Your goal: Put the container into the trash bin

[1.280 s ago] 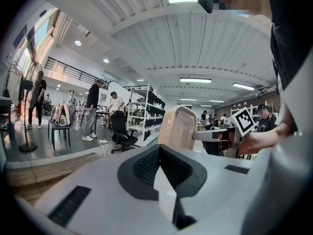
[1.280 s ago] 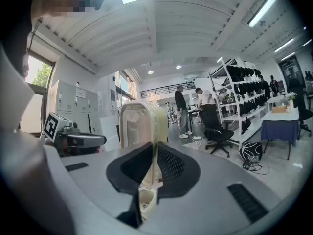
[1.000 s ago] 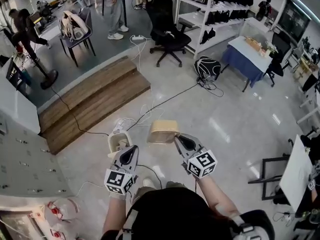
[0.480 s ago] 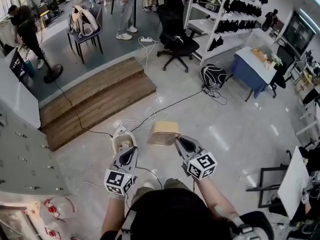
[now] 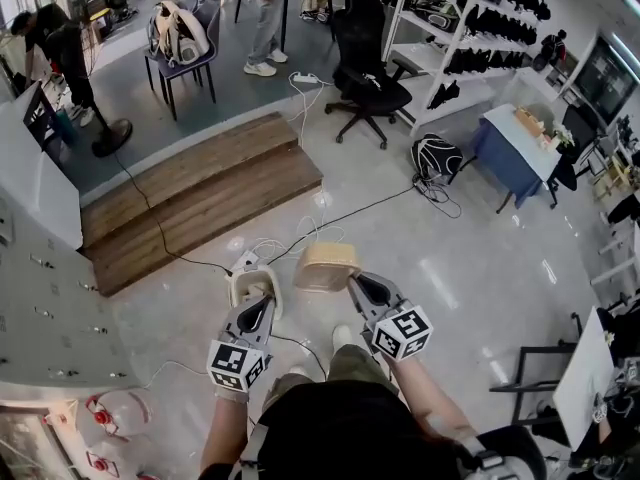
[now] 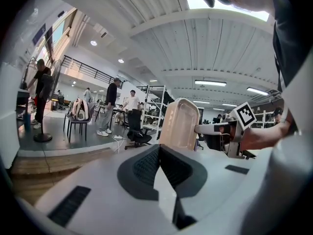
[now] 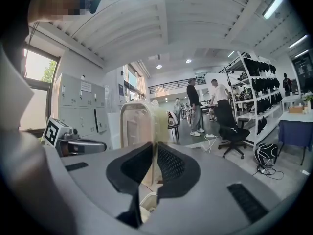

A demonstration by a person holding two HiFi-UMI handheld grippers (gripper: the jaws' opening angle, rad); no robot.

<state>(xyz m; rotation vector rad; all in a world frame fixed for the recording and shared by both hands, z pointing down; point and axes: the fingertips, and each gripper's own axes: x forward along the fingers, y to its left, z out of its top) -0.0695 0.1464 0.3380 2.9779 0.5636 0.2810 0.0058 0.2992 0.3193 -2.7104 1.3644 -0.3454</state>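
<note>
Okay, your left gripper (image 5: 260, 303): jaws pressed together, nothing between them, hovering just over small white trash bin (image 5: 240, 280) standing on floor (image 5: 470, 268). Just right of bin, beige container (image 5: 326, 265) held up off floor. Your right gripper (image 5: 357, 286): jaws pinching container's thin rim wall. Container beside bin, near its right edge, not inside it.
</note>
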